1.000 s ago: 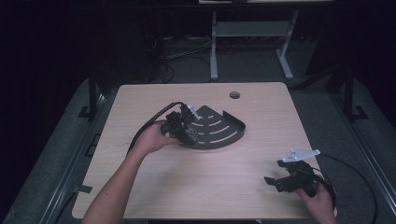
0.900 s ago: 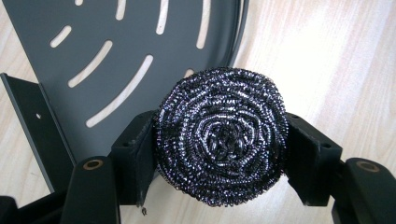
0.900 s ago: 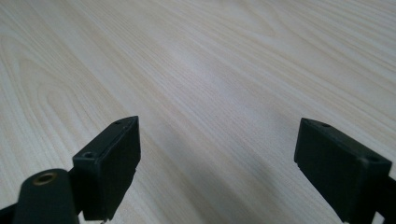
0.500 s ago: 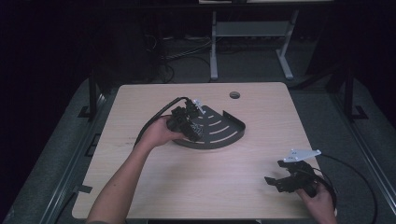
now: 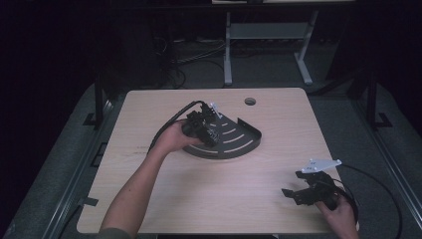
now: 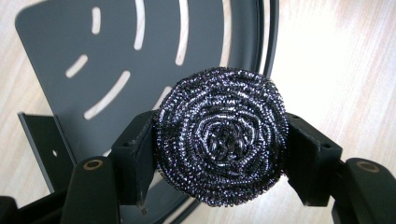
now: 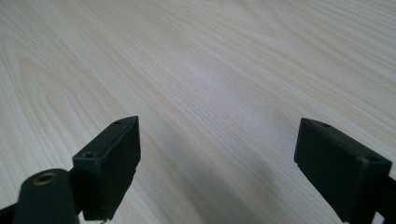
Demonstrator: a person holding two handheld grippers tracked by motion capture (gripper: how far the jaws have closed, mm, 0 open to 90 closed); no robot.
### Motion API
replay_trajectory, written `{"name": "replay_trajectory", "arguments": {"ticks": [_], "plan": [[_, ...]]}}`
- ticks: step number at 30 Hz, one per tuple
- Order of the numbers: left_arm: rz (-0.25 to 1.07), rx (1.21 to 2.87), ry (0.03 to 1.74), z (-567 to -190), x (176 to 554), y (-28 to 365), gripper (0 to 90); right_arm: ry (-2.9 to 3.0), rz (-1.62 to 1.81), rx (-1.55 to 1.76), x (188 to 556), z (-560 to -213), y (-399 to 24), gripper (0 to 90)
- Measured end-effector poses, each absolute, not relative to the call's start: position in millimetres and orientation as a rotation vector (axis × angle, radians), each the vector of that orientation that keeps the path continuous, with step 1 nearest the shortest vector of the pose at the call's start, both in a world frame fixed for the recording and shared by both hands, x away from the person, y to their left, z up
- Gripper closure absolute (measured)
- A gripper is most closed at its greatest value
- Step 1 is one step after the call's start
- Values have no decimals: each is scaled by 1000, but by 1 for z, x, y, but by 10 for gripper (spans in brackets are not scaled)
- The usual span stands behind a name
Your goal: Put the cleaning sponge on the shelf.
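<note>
- Steel wool ball [image 6: 220, 140], dark and shiny, sits squeezed between the two black jaws of the left gripper [image 6: 219, 154]. The jaws press on its two sides and hold it.
- Under the ball is a dark grey tray [image 6: 56, 56] shaped like a fan, with curved slots cut in it and a raised rim on its round edge.
- From the high view, the left gripper [image 5: 201, 127] is over the left part of the tray [image 5: 244, 144]. The person's left hand [image 5: 174, 139] holds it there. A black cable loops from the gripper back along the arm.
- The tray lies near the middle of the light wooden table [image 5: 149, 199], toward the far side.
- The right gripper [image 5: 306, 191] is well apart from the tray, near the table's right front corner, held by the right hand [image 5: 341, 211].
- In the right gripper view, its jaws stand wide open with nothing between them but bare wood [image 7: 210, 70].
- A small round hole [image 5: 250, 101] is in the table near the far edge.
</note>
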State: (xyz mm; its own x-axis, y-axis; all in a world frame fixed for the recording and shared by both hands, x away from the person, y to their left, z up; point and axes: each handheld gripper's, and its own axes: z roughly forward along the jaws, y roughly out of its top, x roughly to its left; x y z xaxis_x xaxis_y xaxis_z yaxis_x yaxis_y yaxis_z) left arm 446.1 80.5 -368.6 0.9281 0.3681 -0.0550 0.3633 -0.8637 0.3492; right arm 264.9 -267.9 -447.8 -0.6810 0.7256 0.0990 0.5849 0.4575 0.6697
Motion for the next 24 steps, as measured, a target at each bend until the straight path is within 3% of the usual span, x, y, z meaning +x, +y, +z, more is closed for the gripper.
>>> {"name": "replay_trajectory", "arguments": {"ticks": [24], "plan": [[20, 2732, 633, -400, 471, 68, 328, 2504, 1038, 1148, 264, -448, -270, 142]]}}
